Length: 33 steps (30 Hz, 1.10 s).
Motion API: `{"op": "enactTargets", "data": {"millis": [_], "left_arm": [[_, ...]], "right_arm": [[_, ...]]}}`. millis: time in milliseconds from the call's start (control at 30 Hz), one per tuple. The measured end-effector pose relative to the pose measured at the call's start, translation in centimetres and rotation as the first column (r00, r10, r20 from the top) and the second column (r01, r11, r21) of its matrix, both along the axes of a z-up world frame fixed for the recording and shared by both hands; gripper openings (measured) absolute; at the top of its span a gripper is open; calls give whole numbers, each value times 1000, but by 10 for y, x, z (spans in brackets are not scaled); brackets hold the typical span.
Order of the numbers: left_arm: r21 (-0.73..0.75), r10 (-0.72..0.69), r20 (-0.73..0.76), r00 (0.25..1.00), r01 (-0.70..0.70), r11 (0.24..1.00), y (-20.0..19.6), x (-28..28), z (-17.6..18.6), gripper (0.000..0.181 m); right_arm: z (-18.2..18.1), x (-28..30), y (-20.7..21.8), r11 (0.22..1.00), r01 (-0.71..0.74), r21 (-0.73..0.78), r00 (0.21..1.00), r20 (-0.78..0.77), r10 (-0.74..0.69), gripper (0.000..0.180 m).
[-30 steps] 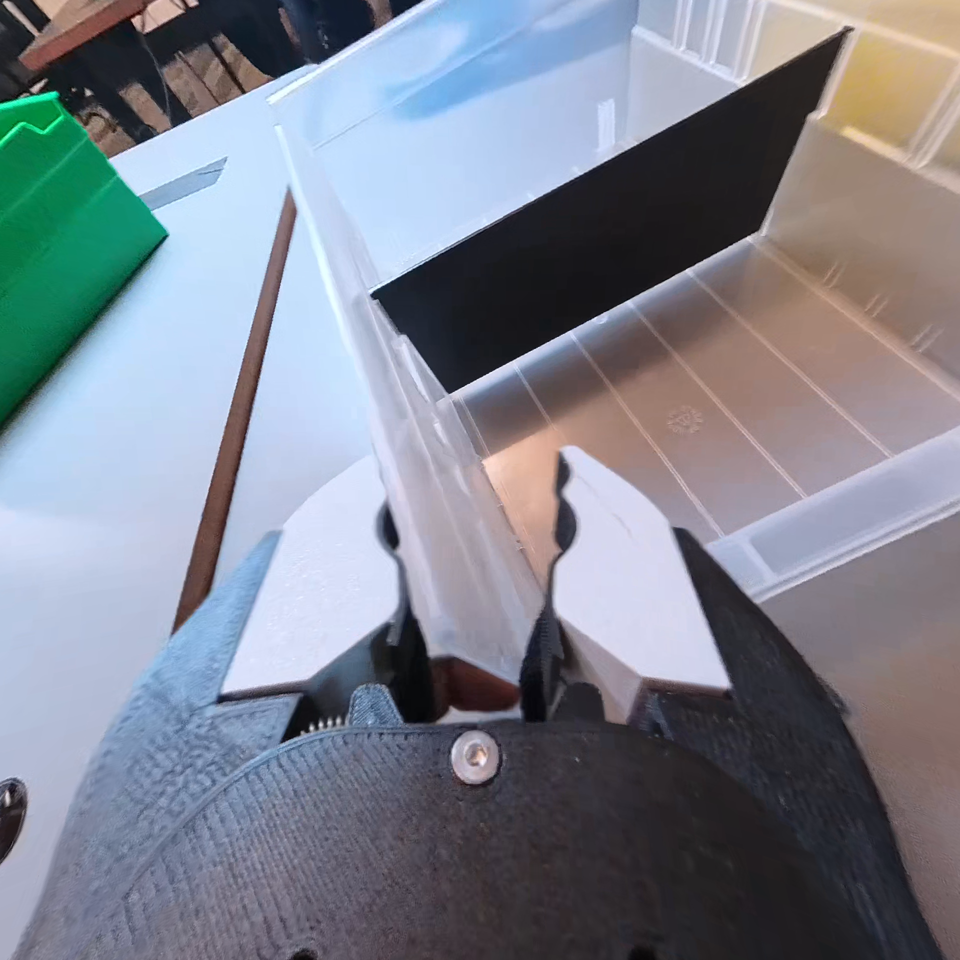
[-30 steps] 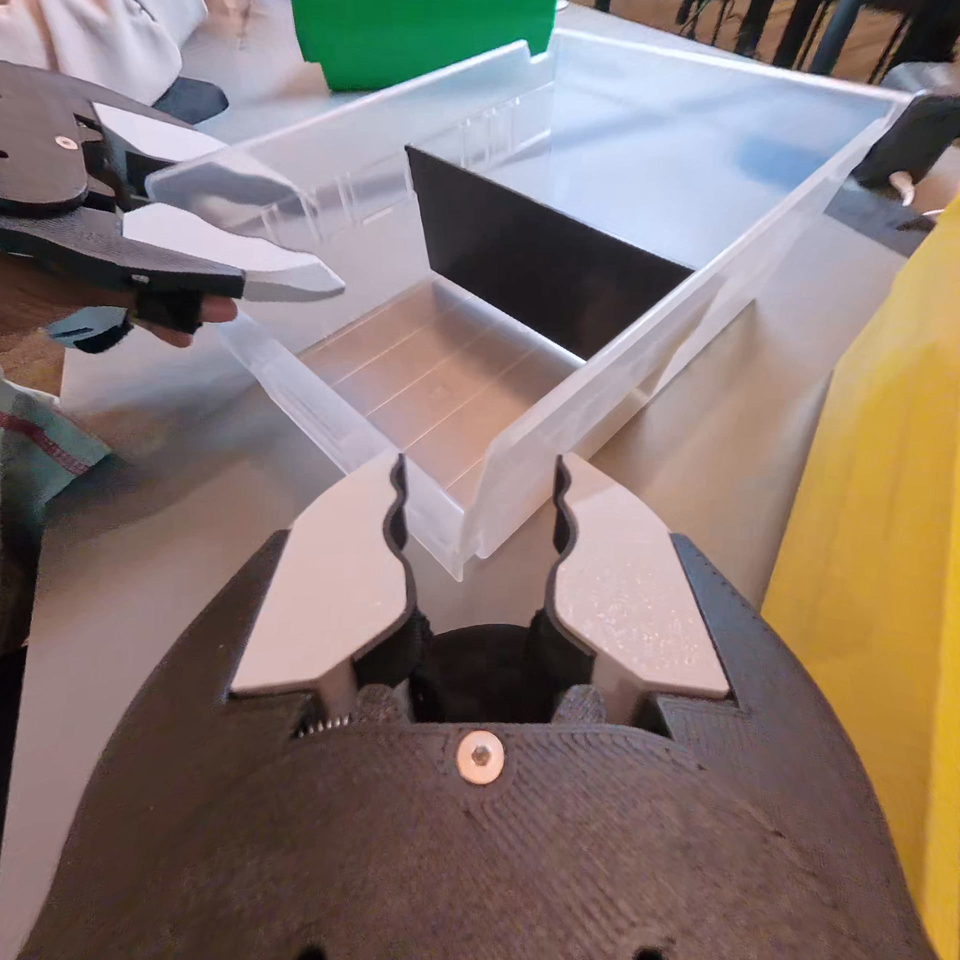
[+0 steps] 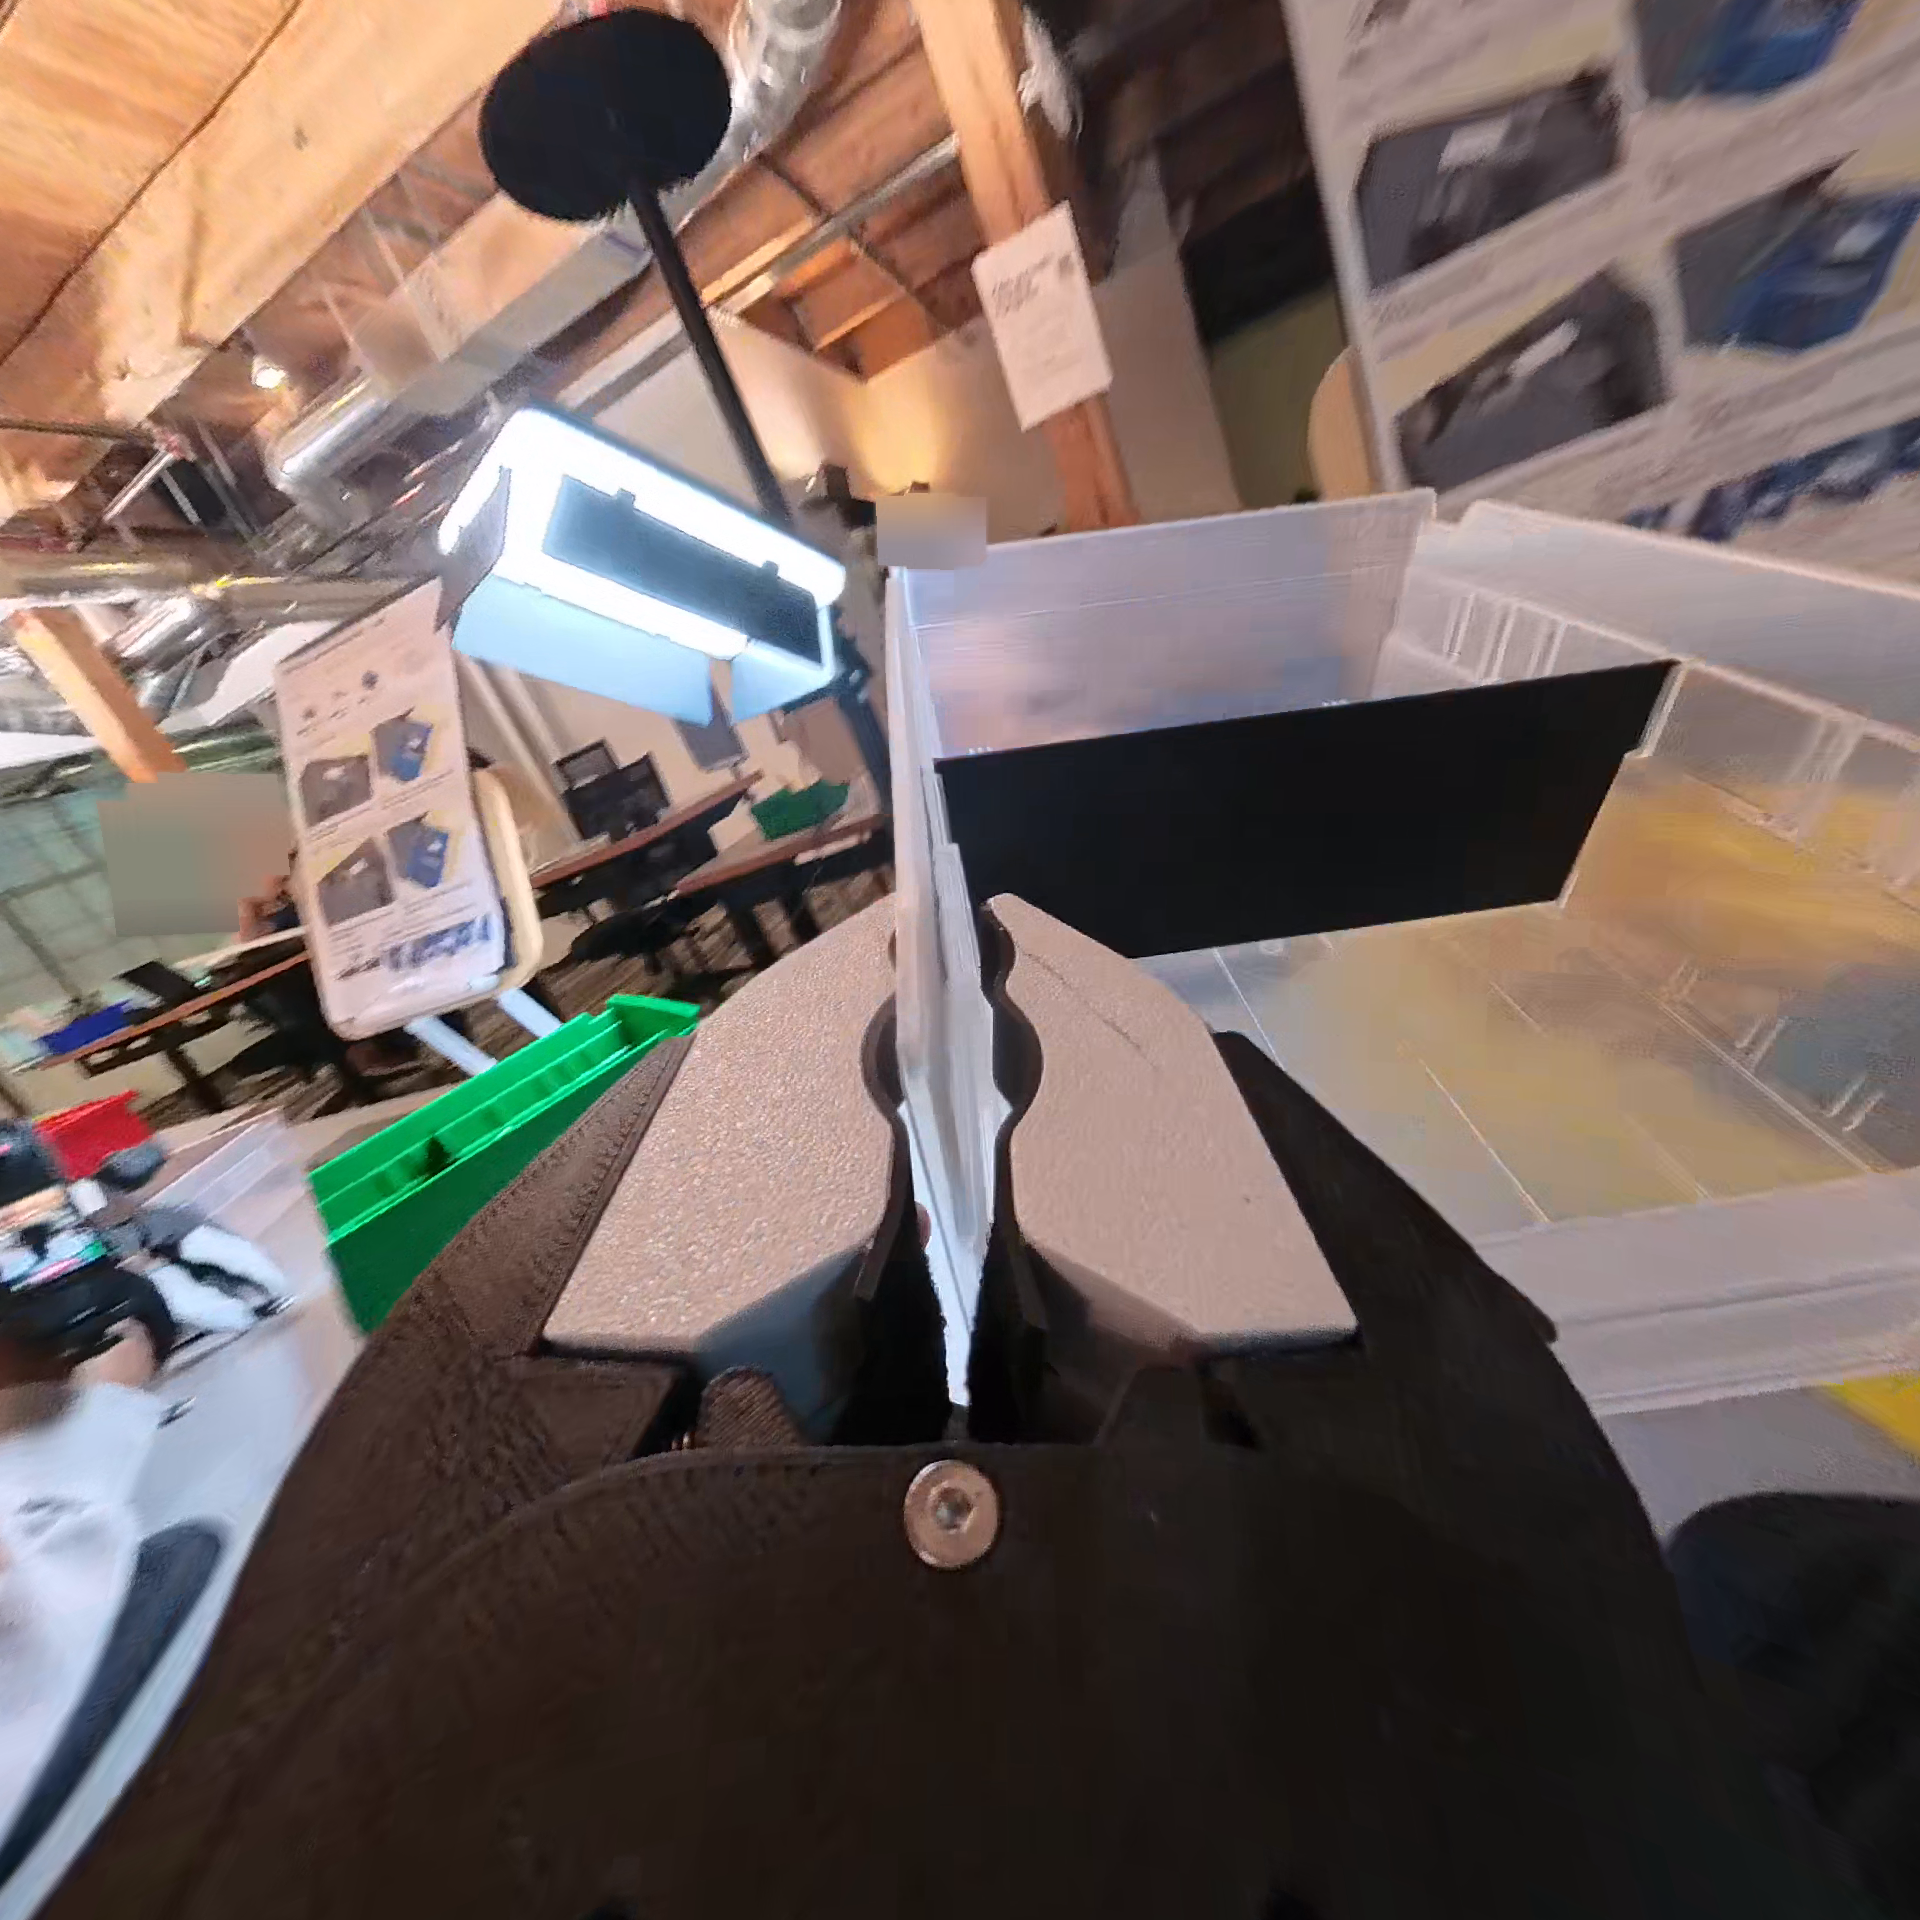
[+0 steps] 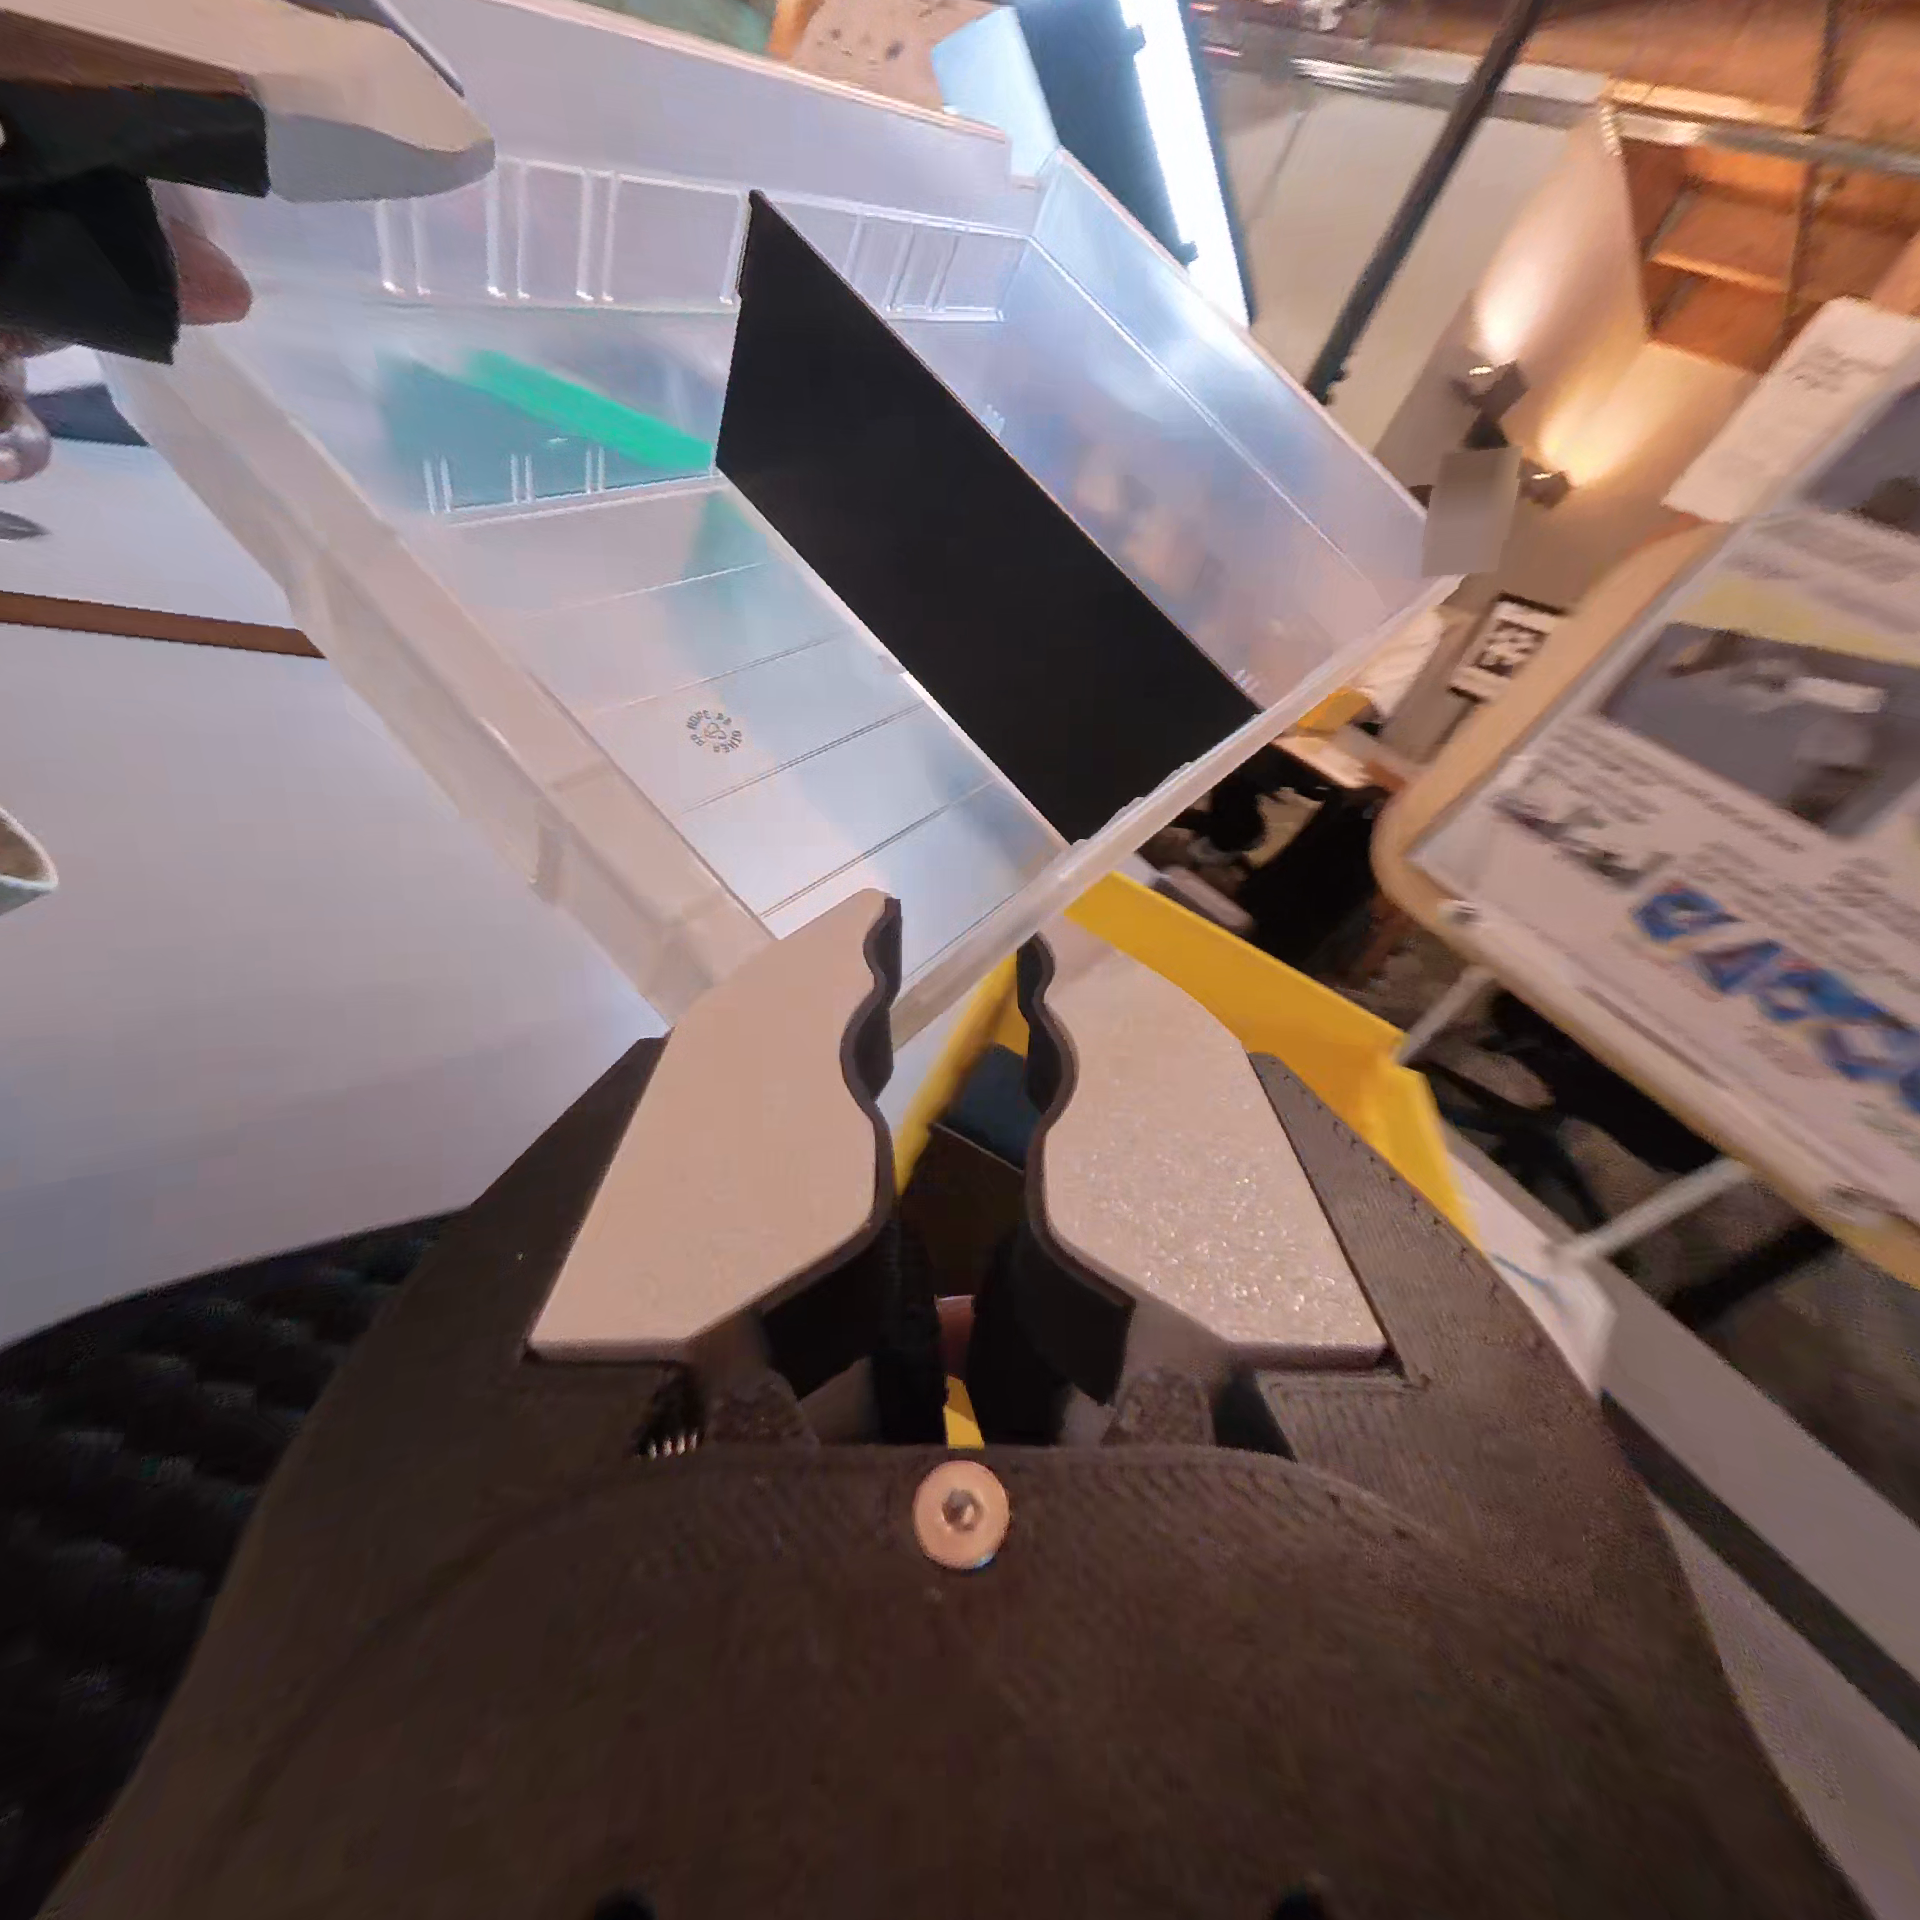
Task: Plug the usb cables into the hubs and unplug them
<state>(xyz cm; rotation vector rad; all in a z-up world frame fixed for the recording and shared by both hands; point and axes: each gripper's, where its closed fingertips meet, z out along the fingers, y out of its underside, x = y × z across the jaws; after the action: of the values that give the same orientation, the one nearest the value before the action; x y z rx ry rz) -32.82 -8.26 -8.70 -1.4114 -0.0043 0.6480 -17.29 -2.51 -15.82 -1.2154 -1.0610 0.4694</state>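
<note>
Left wrist view: the left gripper (image 3: 940, 1049) is clenching the near side wall of a clear bin (image 3: 1174, 613), the thin wall pinched between both fingers (image 3: 748, 1132). The bin is sitting tilted up against a background of ceiling beams and a studio light (image 3: 634, 582), so it is being carried in the air, not resting on the counter. A black divider (image 3: 1278, 810) is splitting the bin into two compartments; both are looking empty. A green bin (image 3: 488, 1132) is lying low at the left, near the counter edge. No cables or hubs are showing here.

Right wrist view: the right gripper (image 4: 956, 987) is meeting the opposite wall of the bin (image 4: 1195, 416) at its near corner. The wall edge is running down between the fingers (image 4: 748, 1143), but a gap is showing beside it, so I cannot tell whether they are gripping or only bracketing the wall. The left gripper (image 4: 364, 156) is appearing at the top left, holding the far wall. Holding opposite sides likely is keeping the light bin level enough to move without twisting. A yellow bin (image 4: 1226, 987) is lying just behind the fingers, over the counter (image 4: 208, 935). A poster board (image 4: 1714, 779) is standing at the right.

The usb cables and hubs are not visible in either view, so the plugging is probably not yet under way; the bin is likely being cleared or repositioned.
</note>
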Motion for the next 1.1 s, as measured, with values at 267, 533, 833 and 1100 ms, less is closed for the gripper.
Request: {"op": "enactTargets", "data": {"millis": [267,533,833,1100], "left_arm": [[110,-355,-9,935,354,929,69,135,28,8],[13,-616,59,786,616,788,139,280,-5,11],[-89,-697,157,700,713,696,187,381,-78,17],[-193,-707,256,659,752,631,207,418,-142,21]], "right_arm": [[29,146,20,930,355,91,935,-26,-354,21],[3,286,41,788,615,10,789,-14,-615,19],[-60,386,79,602,798,-27,602,104,-792,14],[-115,422,94,531,840,-111,542,198,-817,13]]}}
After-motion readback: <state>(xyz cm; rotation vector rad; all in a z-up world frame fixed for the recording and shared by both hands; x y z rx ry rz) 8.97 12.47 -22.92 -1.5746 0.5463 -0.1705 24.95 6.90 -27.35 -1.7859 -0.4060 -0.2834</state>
